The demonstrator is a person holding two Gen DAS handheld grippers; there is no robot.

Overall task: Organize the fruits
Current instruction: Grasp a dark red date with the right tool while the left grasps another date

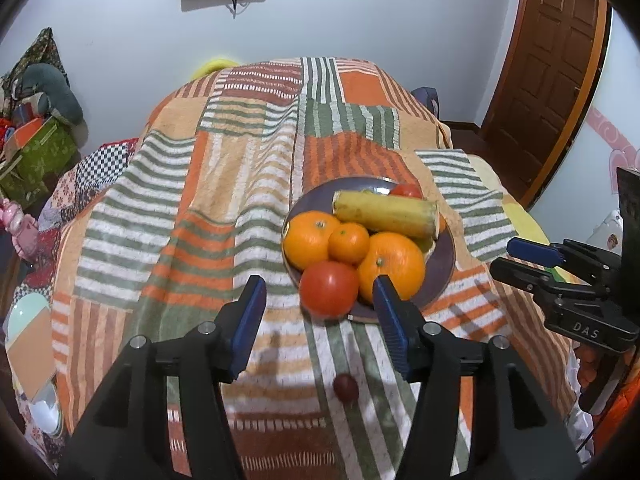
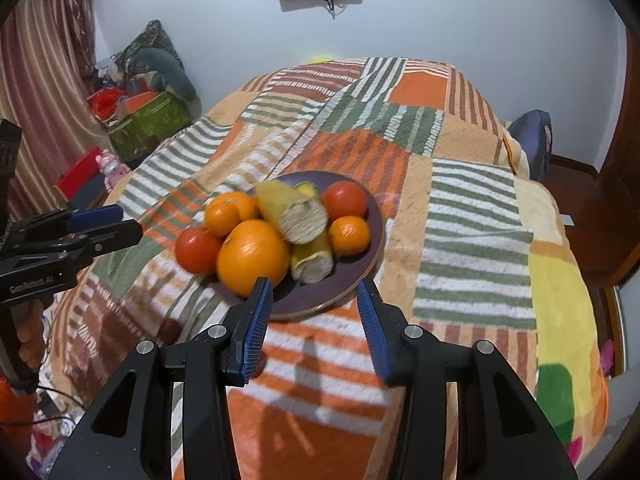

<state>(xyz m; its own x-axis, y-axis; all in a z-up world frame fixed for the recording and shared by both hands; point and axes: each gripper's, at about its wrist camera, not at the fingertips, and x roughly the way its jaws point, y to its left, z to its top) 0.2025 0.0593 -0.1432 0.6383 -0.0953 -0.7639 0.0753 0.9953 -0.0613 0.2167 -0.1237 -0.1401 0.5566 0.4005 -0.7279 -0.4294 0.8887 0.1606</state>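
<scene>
A dark purple plate on the striped blanket holds oranges, small mandarins, two corn cobs and tomatoes. One tomato sits at the plate's near-left rim. A small dark red fruit lies on the blanket, off the plate. My left gripper is open and empty, above the blanket just before the plate. My right gripper is open and empty, at the plate's near edge.
The blanket covers a raised bed-like surface that drops off at its sides. A green box with clutter stands on the floor to the left. A wooden door is at the right.
</scene>
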